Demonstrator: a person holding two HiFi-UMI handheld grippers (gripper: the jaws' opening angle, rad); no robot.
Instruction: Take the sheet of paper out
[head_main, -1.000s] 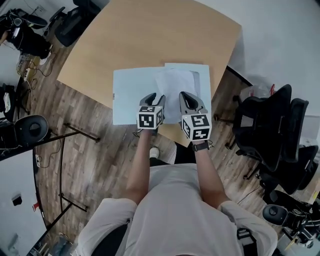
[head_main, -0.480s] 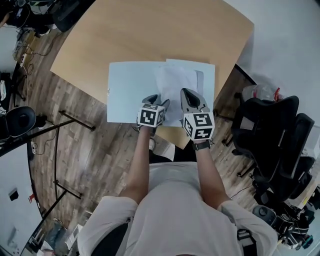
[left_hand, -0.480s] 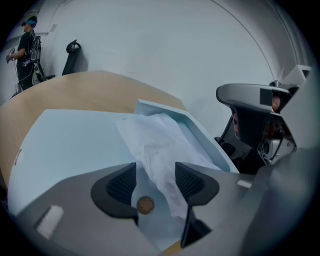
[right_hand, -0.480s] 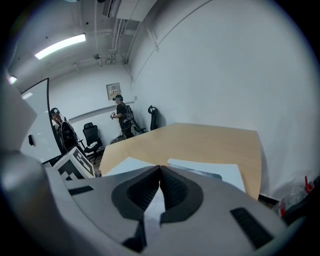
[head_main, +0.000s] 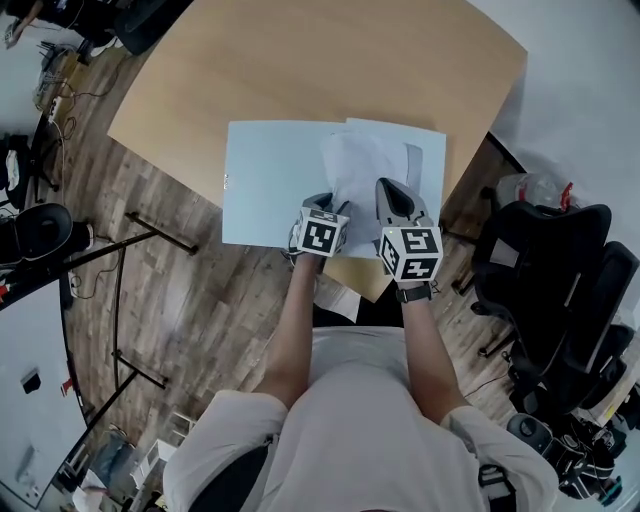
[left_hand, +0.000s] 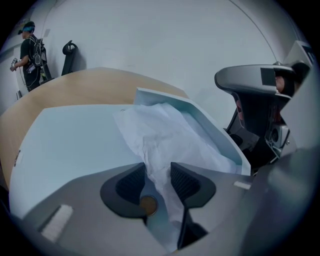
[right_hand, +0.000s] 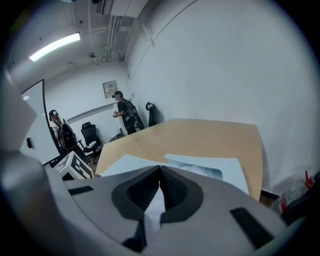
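Observation:
A pale blue folder (head_main: 270, 180) lies open on the wooden table (head_main: 300, 60). A crumpled white sheet of paper (head_main: 360, 170) rests on its right half. My left gripper (head_main: 325, 207) is at the sheet's near edge. In the left gripper view its jaws (left_hand: 157, 172) are closing, with the sheet of paper (left_hand: 165, 135) running between the pads and a gap still showing. My right gripper (head_main: 395, 195) sits just right of it. Its jaws (right_hand: 160, 175) meet at the tips, with a strip of the white sheet (right_hand: 152, 207) pinched between them.
The folder's near left corner hangs over the table's front edge. Black office chairs (head_main: 550, 270) stand to the right, and a stool (head_main: 40, 230) and metal stand legs are on the wood floor at the left. People (right_hand: 122, 112) stand far across the room.
Both grippers have come down onto the near edge of the sheet. The left jaws now straddle the paper.

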